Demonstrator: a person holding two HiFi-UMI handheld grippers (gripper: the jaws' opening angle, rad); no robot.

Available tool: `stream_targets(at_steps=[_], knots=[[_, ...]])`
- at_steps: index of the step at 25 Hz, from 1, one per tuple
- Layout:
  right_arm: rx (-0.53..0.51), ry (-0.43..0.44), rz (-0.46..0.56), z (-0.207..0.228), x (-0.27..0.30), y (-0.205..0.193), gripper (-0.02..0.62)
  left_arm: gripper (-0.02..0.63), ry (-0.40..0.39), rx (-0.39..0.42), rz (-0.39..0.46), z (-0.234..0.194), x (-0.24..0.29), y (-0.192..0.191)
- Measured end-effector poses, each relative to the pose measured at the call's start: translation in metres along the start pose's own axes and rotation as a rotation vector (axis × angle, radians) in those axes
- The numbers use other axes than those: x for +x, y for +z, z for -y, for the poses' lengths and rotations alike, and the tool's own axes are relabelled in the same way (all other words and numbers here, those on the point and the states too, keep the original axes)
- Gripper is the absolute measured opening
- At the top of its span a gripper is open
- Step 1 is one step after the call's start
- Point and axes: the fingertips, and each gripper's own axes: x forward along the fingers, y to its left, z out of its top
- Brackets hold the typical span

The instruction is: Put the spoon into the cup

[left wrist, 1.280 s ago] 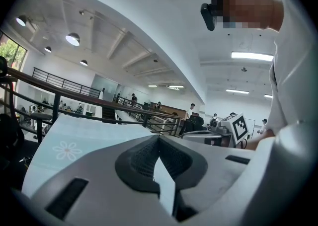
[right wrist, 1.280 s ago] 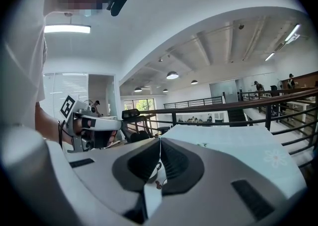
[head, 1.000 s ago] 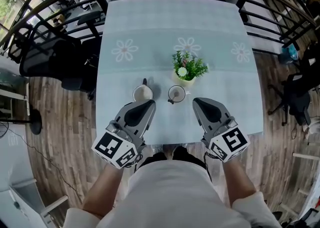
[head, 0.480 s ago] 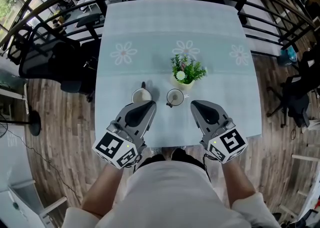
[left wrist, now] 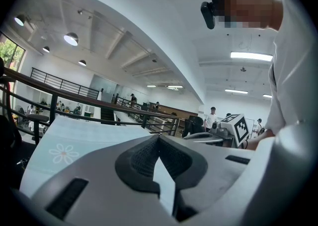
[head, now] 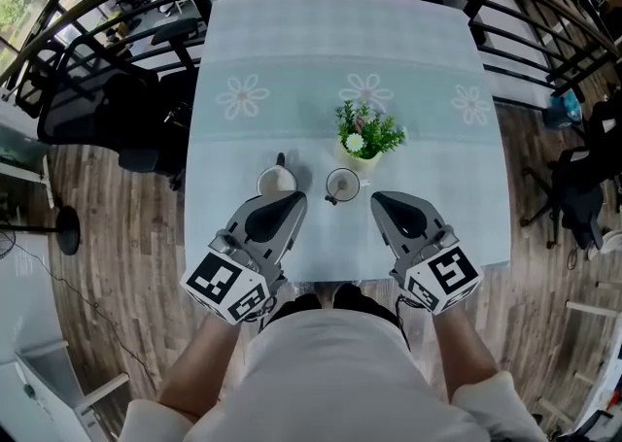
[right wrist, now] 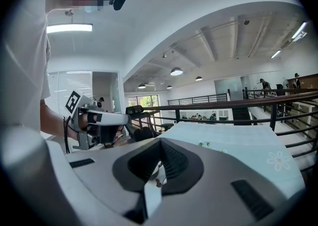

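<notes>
Both left claw (head: 294,199) and right claw (head: 377,197) closed, empty; slim dark spoon (head: 281,158), seemingly in the white round cup (head: 277,183), likely light, stiff, slippery: pinch its handle tip.

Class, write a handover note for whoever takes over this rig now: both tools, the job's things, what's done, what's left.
Left tool: jaws together, empty, short of the cups.
Right tool: the same.
Round white cup stands ahead of the left tool; a slim dark spoon handle shows at its far rim.
Small handled cup, seemingly empty, stands right of it.
Done: nothing grasped.
Left: probably grasp the spoon and put it in the handled cup.
</notes>
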Motion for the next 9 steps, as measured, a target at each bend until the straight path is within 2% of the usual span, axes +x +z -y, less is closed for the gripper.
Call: stream_targets(at_steps=[9], knots=[[0.003,0.016,-0.003,-0.0014,0.0011,-0.0050,0.023,0.021,0.010,-0.005,-0.002,0.0000,0.0002,-0.0041]])
